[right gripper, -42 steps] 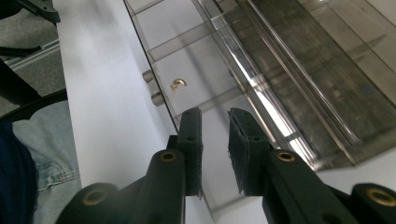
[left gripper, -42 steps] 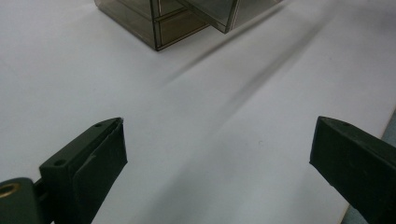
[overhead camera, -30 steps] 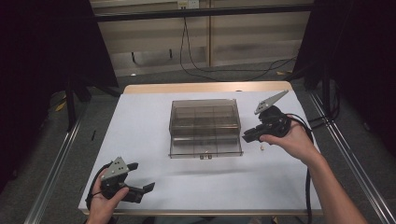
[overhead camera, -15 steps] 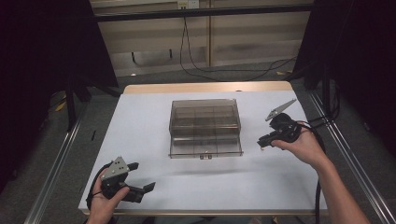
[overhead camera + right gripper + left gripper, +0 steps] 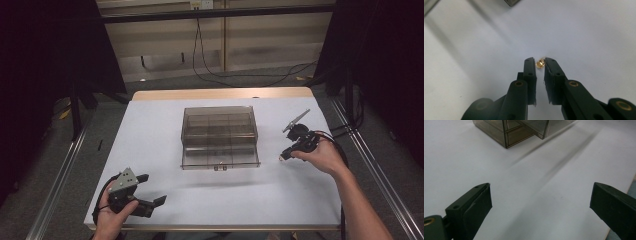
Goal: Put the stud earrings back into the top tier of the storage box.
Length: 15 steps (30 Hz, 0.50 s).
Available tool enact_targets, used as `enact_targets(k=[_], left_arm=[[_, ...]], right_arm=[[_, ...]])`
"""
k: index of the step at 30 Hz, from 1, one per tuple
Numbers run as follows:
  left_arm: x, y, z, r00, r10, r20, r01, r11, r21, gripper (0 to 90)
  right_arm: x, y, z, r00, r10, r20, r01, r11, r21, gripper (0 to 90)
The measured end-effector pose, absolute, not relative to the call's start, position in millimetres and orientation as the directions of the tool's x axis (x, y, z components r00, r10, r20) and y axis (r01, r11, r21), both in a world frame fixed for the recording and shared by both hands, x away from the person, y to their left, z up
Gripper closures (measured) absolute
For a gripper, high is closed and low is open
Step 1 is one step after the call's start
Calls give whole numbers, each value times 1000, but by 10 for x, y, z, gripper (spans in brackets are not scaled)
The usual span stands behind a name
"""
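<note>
The right gripper (image 5: 540,62) has its fingers nearly together around a tiny brass piece (image 5: 540,63) at their tips; whether the pads press it cannot be told. The left gripper (image 5: 150,190), near left, holds its fingers wide apart over nothing. A white table (image 5: 150,125) carries a clear smoky compartment box (image 5: 219,137) at centre. The brass piece lies on the table right of the box, well apart from it.
</note>
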<state>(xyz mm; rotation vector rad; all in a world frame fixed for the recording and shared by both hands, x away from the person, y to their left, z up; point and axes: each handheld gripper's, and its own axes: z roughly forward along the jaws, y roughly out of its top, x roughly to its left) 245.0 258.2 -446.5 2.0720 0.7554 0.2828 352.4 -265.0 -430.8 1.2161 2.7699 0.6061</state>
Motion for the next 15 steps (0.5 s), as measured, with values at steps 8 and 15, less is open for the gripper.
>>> enact_targets(k=[8, 15], left_arm=[[2450, 2588, -4466, 787, 611, -78, 409, -423, 809, 39], [2454, 2579, -4469, 789, 609, -80, 410, -425, 807, 40]], right_arm=[[3619, -2613, -4432, -686, 721, 97, 704, 625, 337, 805], [3637, -2614, -4425, -681, 726, 101, 710, 619, 337, 806]])
